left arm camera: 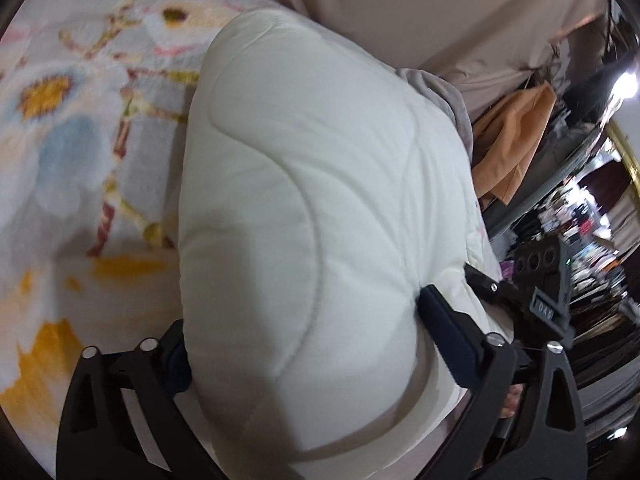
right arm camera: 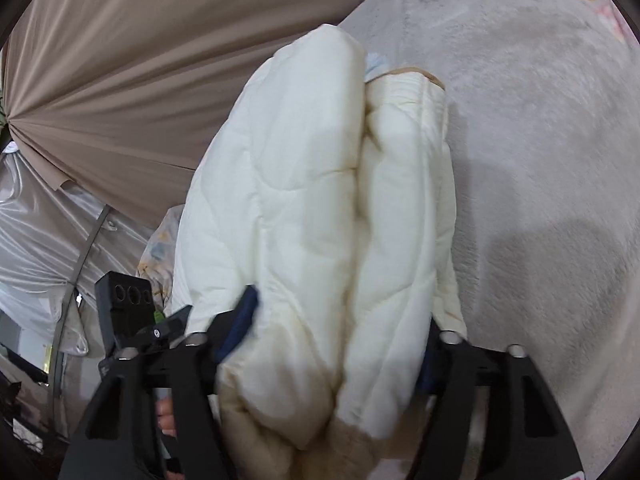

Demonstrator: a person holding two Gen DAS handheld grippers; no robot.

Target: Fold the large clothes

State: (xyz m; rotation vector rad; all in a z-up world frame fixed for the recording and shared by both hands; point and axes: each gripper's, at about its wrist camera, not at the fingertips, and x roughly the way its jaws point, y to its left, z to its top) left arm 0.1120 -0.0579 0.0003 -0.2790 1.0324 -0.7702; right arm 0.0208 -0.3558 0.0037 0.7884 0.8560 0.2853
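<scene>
A thick cream-white quilted comforter (left arm camera: 304, 208) is bunched into a puffy bundle. My left gripper (left arm camera: 304, 344) is shut on it, its blue-padded fingers (left arm camera: 444, 336) pressed into the bundle's sides. In the right wrist view the same comforter (right arm camera: 320, 216) shows as two thick folded layers with a tan edge at the far end. My right gripper (right arm camera: 340, 344) is shut on those layers, one blue pad (right arm camera: 240, 320) on the left side, the other mostly hidden. The bundle is held above the bed.
A floral bedspread (left arm camera: 72, 152) with yellow and blue flowers lies at left. A grey plush blanket (right arm camera: 540, 160) covers the bed at right. Beige curtain (right arm camera: 120, 80) hangs behind. An orange garment (left arm camera: 516, 140) and cluttered shelves (left arm camera: 580, 240) stand at right.
</scene>
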